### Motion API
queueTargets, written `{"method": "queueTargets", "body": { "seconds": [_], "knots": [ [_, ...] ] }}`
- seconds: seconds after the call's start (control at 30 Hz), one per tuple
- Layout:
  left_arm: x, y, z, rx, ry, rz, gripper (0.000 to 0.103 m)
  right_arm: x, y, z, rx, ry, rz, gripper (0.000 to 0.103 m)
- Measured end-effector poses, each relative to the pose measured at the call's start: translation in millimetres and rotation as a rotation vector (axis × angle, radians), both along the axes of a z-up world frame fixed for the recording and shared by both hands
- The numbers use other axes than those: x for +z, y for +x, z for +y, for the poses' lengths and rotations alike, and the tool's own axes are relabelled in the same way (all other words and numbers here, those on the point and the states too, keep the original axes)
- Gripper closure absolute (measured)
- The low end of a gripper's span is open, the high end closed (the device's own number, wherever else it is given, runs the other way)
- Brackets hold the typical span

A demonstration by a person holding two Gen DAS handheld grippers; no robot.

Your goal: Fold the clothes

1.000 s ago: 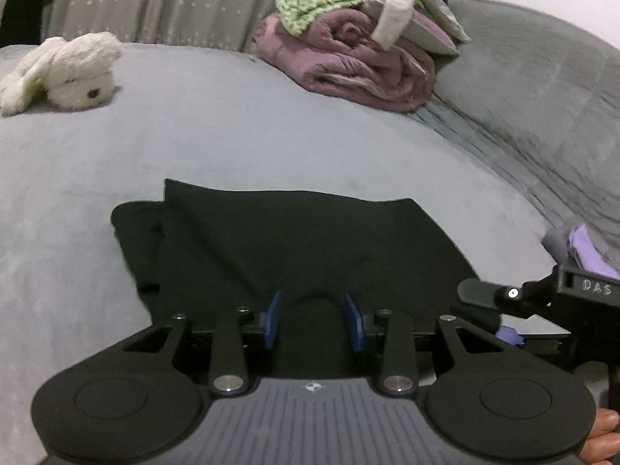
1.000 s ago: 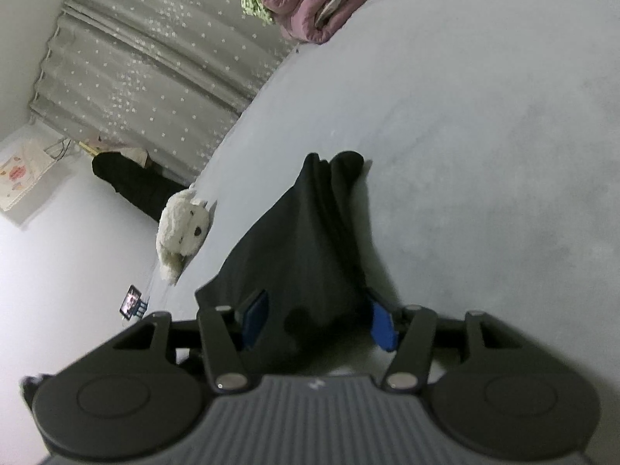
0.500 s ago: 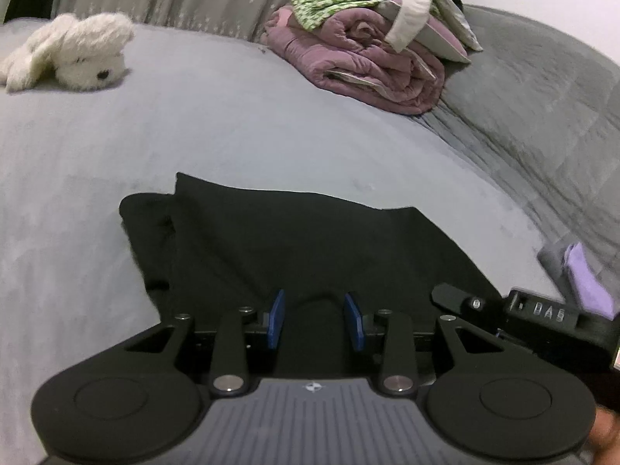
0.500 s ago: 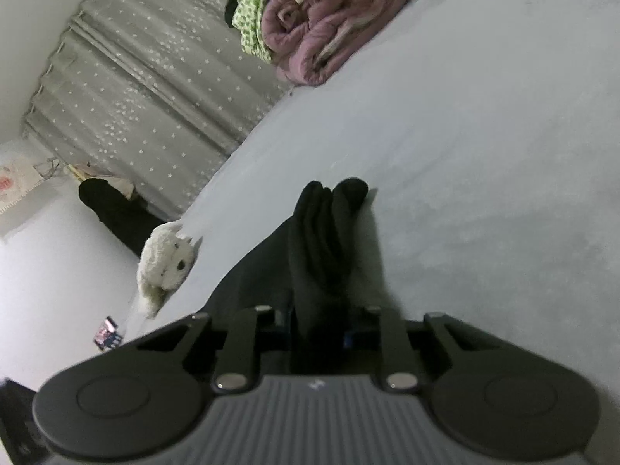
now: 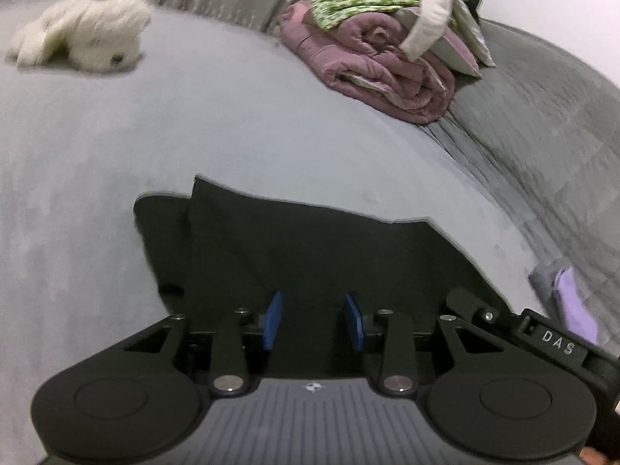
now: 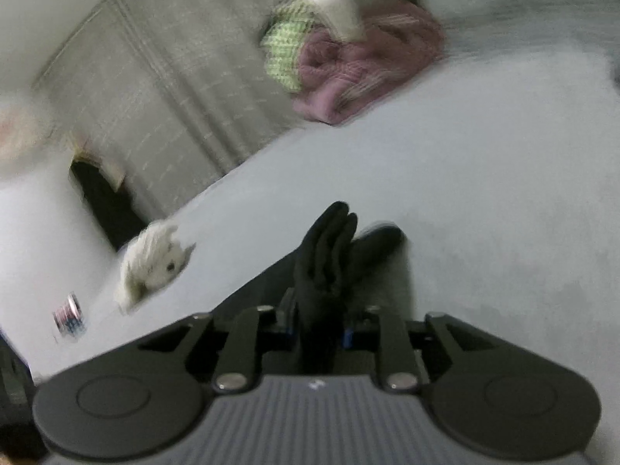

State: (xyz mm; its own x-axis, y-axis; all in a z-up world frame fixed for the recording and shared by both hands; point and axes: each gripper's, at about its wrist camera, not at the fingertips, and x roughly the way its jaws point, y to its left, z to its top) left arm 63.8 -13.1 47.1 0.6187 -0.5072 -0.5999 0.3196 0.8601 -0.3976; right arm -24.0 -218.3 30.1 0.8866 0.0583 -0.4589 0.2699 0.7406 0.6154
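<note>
A black garment (image 5: 310,248) lies folded on the grey bed (image 5: 193,124). My left gripper (image 5: 314,319) sits at its near edge, blue pads (image 5: 273,319) closed on a hump of the black cloth. In the right wrist view a bunched fold of the garment (image 6: 329,248) stands up out of my right gripper (image 6: 319,329), lifted off the bed. The cloth fills the gap between the pads, though the jaws are opening slightly. The right gripper's black frame (image 5: 554,345) shows at the garment's right corner in the left wrist view.
A white plush toy (image 5: 85,38) lies at the far left of the bed. A pile of clothes on a rolled pink blanket (image 5: 379,73) sits at the back. A darker grey quilt (image 5: 542,135) and a lilac cloth (image 5: 573,310) lie to the right.
The right gripper went from wide around the garment's edge to clamped on it, then rose and swung, lifting the fold. The left gripper stayed almost still.
</note>
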Motion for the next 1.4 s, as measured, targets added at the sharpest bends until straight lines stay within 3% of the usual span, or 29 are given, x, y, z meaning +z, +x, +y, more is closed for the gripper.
{"method": "queueTargets", "body": {
  "seconds": [0.1, 0.2, 0.3, 0.63, 0.8, 0.97, 1.13, 1.4],
  "knots": [
    [9.8, -4.8, -17.8, -0.048, 0.183, -0.118, 0.068, -22.0, -9.7, -19.7, -0.048, 0.187, 0.04, 0.061],
    [9.0, -0.1, -33.1, -0.085, 0.317, -0.169, 0.068, -29.4, -11.1, -26.3, -0.024, 0.243, 0.023, 0.057],
    [3.5, 19.6, -47.0, -0.084, 0.353, -0.16, 0.068, -30.2, -7.1, -26.8, 0.0, 0.244, 0.014, 0.051],
    [-4.5, 77.9, -90.9, -0.069, 0.466, -0.139, 0.068, -38.8, 8.3, -33.7, 0.014, 0.233, -0.005, 0.052],
    [-9.2, 86.2, -87.9, -0.028, 0.458, -0.104, 0.067, -39.6, 9.2, -30.8, 0.03, 0.207, -0.012, 0.052],
    [3.9, 35.7, -79.2, -0.035, 0.449, -0.173, 0.067, -40.3, 5.8, -32.4, 0.034, 0.215, -0.02, 0.052],
    [-8.9, -14.2, -71.7, -0.021, 0.469, -0.202, 0.067, -41.6, -0.7, -34.2, 0.018, 0.261, -0.033, 0.052],
    [2.6, -24.6, -51.6, 0.021, 0.356, -0.175, 0.068, -46.7, -23.4, -33.7, -0.082, 0.369, -0.071, 0.052]
  ]
}}
